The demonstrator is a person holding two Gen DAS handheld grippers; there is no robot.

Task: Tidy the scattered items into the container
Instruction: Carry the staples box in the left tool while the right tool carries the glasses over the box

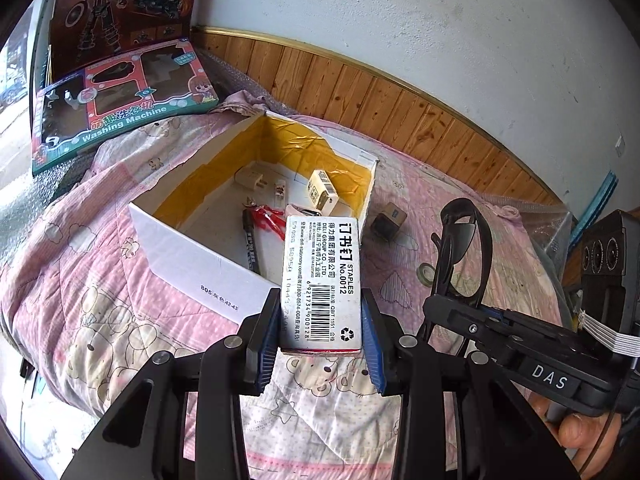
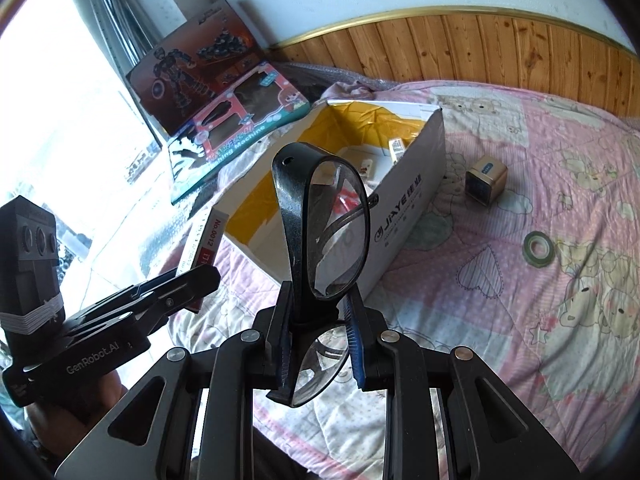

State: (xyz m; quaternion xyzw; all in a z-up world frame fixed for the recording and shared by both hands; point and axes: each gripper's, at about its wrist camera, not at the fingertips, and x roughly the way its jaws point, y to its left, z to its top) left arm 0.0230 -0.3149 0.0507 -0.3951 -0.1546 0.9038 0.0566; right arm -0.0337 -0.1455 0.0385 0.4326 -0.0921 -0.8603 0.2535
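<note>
My left gripper [image 1: 321, 320] is shut on a white staples box [image 1: 322, 280] printed with a barcode, held above the near edge of the open white cardboard box [image 1: 192, 264]. Inside that box lie a pen [image 1: 251, 246], a red wrapper [image 1: 269, 216], a white plug [image 1: 250, 179] and a small carton [image 1: 322, 191]. My right gripper [image 2: 318, 320] is shut on black-framed glasses [image 2: 320, 232], raised in front of the cardboard box [image 2: 412, 204]. A small gold cube [image 2: 486, 180] and a green tape roll [image 2: 538, 249] lie on the quilt to the right of the box.
A pink patterned quilt [image 2: 520, 320] covers the bed. Two toy boxes [image 1: 120, 88] lean at the back left by the window. Wood panelling [image 2: 480, 48] and a white wall run behind. The right gripper [image 1: 520, 332] appears close beside the left one.
</note>
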